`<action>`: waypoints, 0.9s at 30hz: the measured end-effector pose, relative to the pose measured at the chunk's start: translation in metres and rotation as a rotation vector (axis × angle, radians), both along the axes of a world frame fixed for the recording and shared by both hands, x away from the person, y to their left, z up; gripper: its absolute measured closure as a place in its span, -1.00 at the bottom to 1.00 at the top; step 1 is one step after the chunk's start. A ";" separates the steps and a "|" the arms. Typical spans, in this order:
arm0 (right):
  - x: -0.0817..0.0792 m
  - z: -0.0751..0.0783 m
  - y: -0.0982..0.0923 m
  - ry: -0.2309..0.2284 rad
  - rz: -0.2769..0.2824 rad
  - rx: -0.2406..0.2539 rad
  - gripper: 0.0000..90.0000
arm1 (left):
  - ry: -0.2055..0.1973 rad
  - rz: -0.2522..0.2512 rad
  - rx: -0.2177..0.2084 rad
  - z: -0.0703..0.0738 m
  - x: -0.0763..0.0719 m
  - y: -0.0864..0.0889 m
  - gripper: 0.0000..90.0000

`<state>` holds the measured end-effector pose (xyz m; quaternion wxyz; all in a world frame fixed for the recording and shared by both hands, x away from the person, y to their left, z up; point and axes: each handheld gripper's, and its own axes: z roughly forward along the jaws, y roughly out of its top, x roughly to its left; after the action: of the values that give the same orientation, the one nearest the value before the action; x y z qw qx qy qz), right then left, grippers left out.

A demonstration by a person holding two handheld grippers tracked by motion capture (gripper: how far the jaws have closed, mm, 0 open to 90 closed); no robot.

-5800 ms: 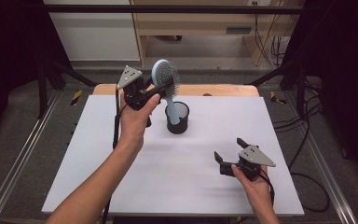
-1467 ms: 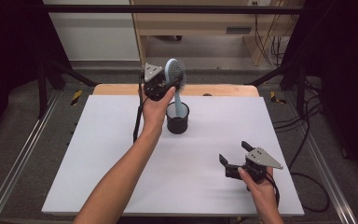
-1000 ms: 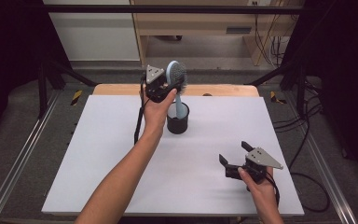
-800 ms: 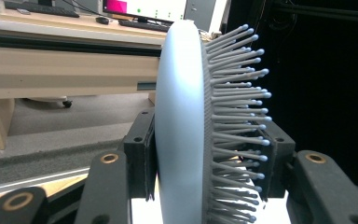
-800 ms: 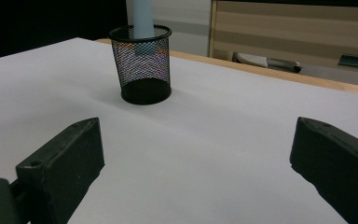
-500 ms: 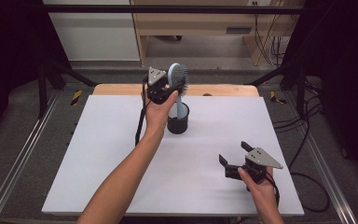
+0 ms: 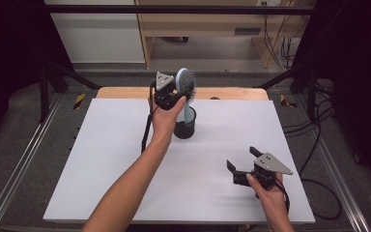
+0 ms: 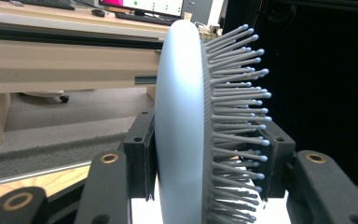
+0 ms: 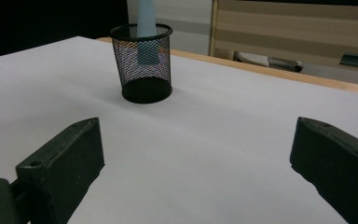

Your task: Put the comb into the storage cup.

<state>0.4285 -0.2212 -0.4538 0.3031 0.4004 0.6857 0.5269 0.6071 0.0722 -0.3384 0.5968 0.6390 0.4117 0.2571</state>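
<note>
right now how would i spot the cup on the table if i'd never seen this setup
On the white table, look toward the far edge, near the middle. There stands a small black mesh cup, with a pale blue hairbrush standing handle-down in it, gripped by the left gripper.

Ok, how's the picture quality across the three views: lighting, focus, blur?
High view: even light on the white table, dark surround, slightly soft, no glare. Left gripper view: brush sharp up close, its pale back brightly lit, right background black, desk behind a little soft. Right gripper view: mesh cup crisp with a soft shadow at its base; the near jaws are dark and slightly blurred.
</note>
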 end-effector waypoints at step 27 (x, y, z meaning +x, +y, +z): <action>0.000 -0.001 0.001 0.004 0.005 -0.006 -0.93 | 0.019 0.004 0.002 -0.013 0.002 -0.002 0.11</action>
<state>0.4283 -0.2202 -0.4551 0.3017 0.3989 0.6889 0.5247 0.6094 0.0701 -0.3517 0.5917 0.6413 0.4181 0.2528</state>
